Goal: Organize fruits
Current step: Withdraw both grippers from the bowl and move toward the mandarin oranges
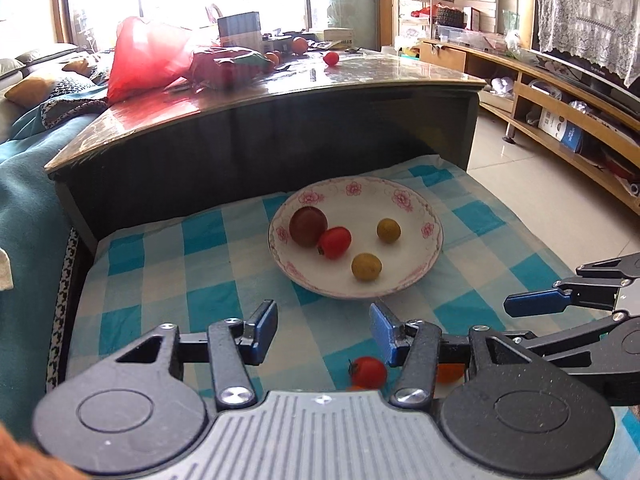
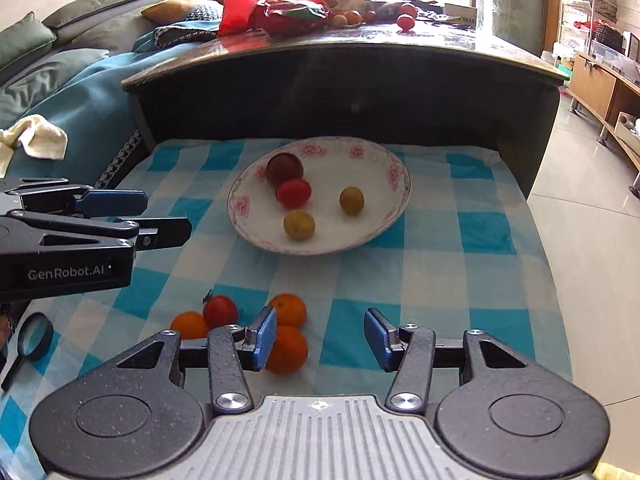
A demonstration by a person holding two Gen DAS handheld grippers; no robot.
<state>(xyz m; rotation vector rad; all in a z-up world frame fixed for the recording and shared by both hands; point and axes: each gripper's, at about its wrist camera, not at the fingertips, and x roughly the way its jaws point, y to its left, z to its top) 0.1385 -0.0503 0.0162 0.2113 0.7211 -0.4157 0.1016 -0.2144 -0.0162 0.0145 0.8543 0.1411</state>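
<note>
A white plate with pink flowers [image 1: 416, 200] [image 2: 384, 224] sits on the blue checked cloth [image 1: 168, 264]. It holds a dark red fruit [image 1: 308, 226] [image 2: 284, 169], a red tomato [image 1: 335, 242] [image 2: 295, 193] and two yellow-green fruits [image 1: 366, 267] [image 1: 388, 230] [image 2: 299, 224] [image 2: 351, 200]. A loose red tomato [image 1: 368, 372] [image 2: 220, 310] and three oranges [image 2: 288, 310] [image 2: 287, 349] [image 2: 189, 325] lie on the cloth near me. My left gripper [image 1: 324, 330] [image 2: 160, 218] is open and empty above the loose tomato. My right gripper [image 2: 320, 338] [image 1: 534, 304] is open and empty, its left finger beside an orange.
A dark coffee table [image 1: 280, 92] [image 2: 360, 52] stands behind the cloth with a red bag [image 1: 148, 54], boxes and more fruit on it. A teal-covered sofa [image 1: 24, 184] is left, a wooden TV shelf [image 1: 560, 120] right. A magnifying glass [image 2: 32, 340] lies at the cloth's left.
</note>
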